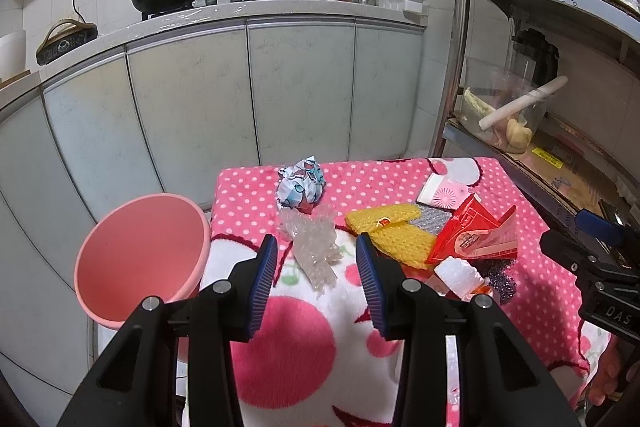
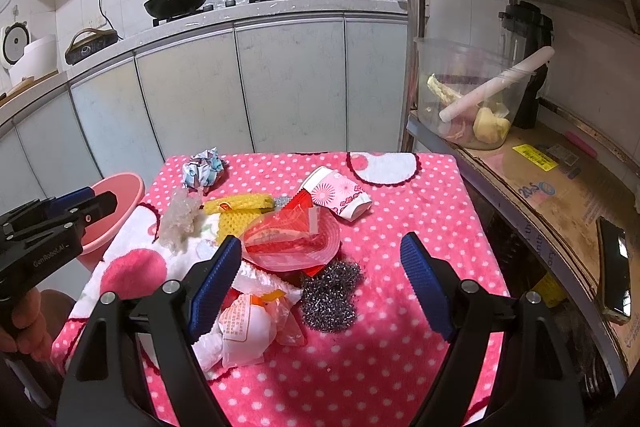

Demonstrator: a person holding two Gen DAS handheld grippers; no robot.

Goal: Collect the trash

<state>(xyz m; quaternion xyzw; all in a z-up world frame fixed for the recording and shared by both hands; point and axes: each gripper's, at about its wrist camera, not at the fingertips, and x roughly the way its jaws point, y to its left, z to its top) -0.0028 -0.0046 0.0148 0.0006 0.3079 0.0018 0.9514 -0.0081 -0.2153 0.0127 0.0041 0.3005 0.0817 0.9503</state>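
On left gripper body, "GenRobot.AI", right gripper, "DAS"

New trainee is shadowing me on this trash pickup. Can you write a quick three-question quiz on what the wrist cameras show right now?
1. True or false: the left gripper is clamped on the bubble wrap.
2. Which item lies closest to the steel-wool scourer? A) crumpled paper ball B) red plastic wrapper C) pink basin
3. Fill in: the paper cup lies on its ____ on the polka-dot cloth.

Key
1. False: its jaws stand open, with nothing between them.
2. B.
3. side.
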